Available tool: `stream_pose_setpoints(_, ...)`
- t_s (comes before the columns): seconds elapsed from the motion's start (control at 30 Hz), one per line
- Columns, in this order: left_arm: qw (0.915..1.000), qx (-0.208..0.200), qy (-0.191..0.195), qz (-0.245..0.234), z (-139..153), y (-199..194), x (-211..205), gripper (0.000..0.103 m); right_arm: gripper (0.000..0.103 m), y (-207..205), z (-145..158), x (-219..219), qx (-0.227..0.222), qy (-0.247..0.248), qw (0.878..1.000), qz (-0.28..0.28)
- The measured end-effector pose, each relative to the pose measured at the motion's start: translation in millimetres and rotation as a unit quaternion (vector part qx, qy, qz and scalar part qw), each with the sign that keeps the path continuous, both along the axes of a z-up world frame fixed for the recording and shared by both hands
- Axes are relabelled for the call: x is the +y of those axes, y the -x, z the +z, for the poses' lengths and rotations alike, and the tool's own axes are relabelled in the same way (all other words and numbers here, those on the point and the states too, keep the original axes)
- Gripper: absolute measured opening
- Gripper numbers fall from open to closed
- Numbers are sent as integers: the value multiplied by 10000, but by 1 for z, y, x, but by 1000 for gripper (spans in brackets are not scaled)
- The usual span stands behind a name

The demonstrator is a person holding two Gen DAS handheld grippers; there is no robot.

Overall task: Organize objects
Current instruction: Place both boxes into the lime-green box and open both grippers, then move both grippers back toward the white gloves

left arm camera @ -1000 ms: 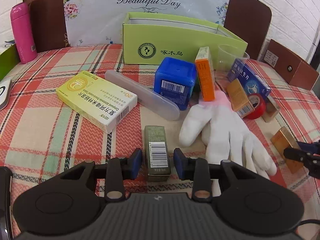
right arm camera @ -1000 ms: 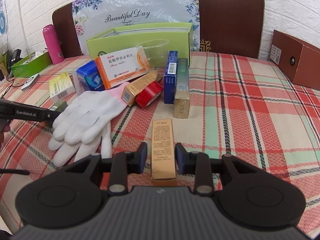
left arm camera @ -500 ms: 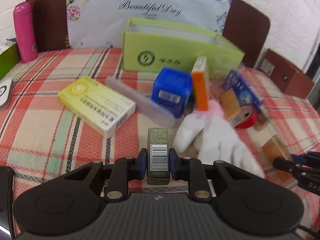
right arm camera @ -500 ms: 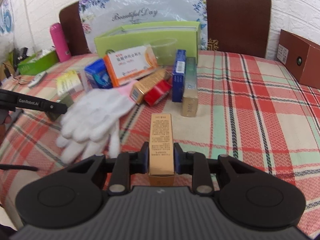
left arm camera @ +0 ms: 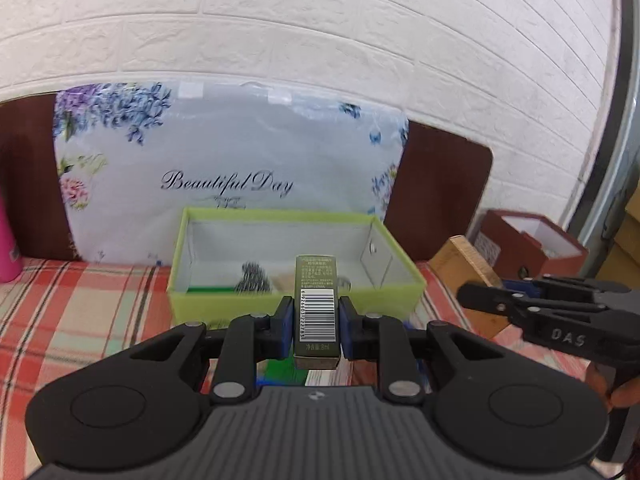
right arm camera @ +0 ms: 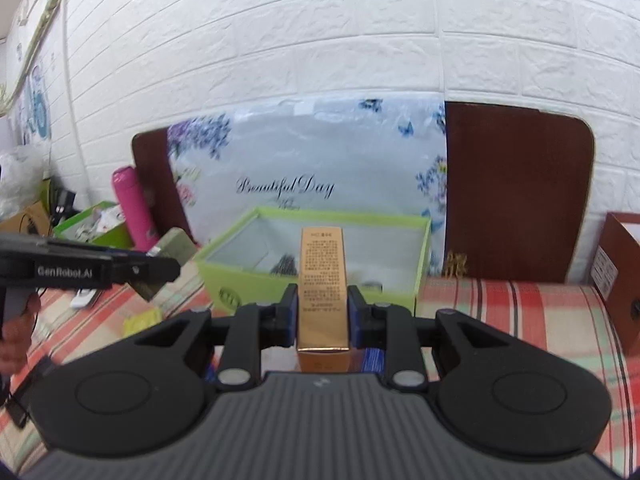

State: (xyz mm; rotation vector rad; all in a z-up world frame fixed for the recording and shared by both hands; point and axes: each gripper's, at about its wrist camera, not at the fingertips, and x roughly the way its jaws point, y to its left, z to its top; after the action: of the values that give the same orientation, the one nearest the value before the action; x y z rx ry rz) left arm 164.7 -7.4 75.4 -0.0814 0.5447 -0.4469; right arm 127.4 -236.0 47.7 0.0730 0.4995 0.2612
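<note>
Between the blue pads of the left gripper (left arm camera: 315, 323) sits a small dark green box (left arm camera: 316, 312) with a barcode on it. The two fingers squeeze it tight from both sides, and the box is up in the air. Past it is the big light green box (left arm camera: 296, 298), open on top, with gray walls inside. Something dark and fuzzy lies in there, but it is too blurry to tell what.

The right gripper (right arm camera: 322, 316) holds a tall gold box (right arm camera: 322, 292) the same way, pinched from both sides and lifted up. In the left view this gold box (left arm camera: 466, 264) pokes out at the right, next to the light green box. In the right view the dark green box (right arm camera: 170, 250) shows at the left, just beside the light green box (right arm camera: 316, 280).

Under it all is a table with a red and green checked cloth (left arm camera: 80, 320). Behind the light green box stands a flowery bag (left arm camera: 228, 172) that says "Beautiful Day". A pink bottle (right arm camera: 134, 208) stands off to the left, and a brown box (left arm camera: 532, 248) sits off to the right. A white brick wall (left arm camera: 320, 20) is at the back.
</note>
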Motion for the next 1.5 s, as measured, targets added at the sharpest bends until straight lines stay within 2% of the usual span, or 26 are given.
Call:
stream_pose_setpoints(0.13,9997,42,-185,164,2,-53,-11,24,24,-59,-2,5,96,99,9998,-172)
stream_pose_setpoints(0.3,9970,395,-464,484,-19,-115,-5,24,24,-120,-29,10,437,340,9979,-327)
stream_pose_setpoints(0.4,9950,620,-569,543,-36,-140,1,24,24,-147,-51,13,685,551,9955,-358)
stream_pose_setpoints(0.5,9943,652,-708,458,-47,-154,3,24,24,-167,-70,16,833,789,9927,-361)
stream_pose_setpoints(0.57,9954,615,-635,367,-52,-161,5,24,24,-177,-80,19,875,969,9910,-280)
stream_pose_setpoints(0.6,9960,599,-567,330,-54,-163,5,35,25,-181,-84,21,897,1030,9904,-226)
stream_pose_setpoints(0.63,9960,631,-526,346,-55,-164,6,48,35,-182,-86,22,837,1110,9901,-208)
stream_pose_setpoints(0.67,9958,649,-486,431,-56,-164,8,72,51,-181,-85,23,772,1189,9897,-224)
stream_pose_setpoints(0.7,9960,567,-426,550,-56,-159,10,80,57,-177,-82,22,656,1235,9898,-260)
stream_pose_setpoints(0.8,9962,368,-335,718,-54,-147,18,81,72,-156,-68,19,202,1316,9908,-261)
stream_pose_setpoints(0.87,9956,382,-297,799,-50,-139,22,81,93,-139,-59,15,-59,1308,9907,-378)
stream_pose_setpoints(0.93,9947,385,-312,903,-45,-128,23,81,103,-120,-51,10,-291,1224,9908,-507)
stream_pose_setpoints(1.0,9939,343,-407,967,-38,-114,22,81,103,-103,-45,6,-419,1107,9913,-583)
stream_pose_setpoints(1.23,9920,323,-675,1016,-20,-54,2,81,103,-43,-30,3,-420,736,9945,-610)
stream_pose_setpoints(1.5,9914,236,-838,974,-21,10,-10,81,103,26,-41,6,-266,563,9956,-694)
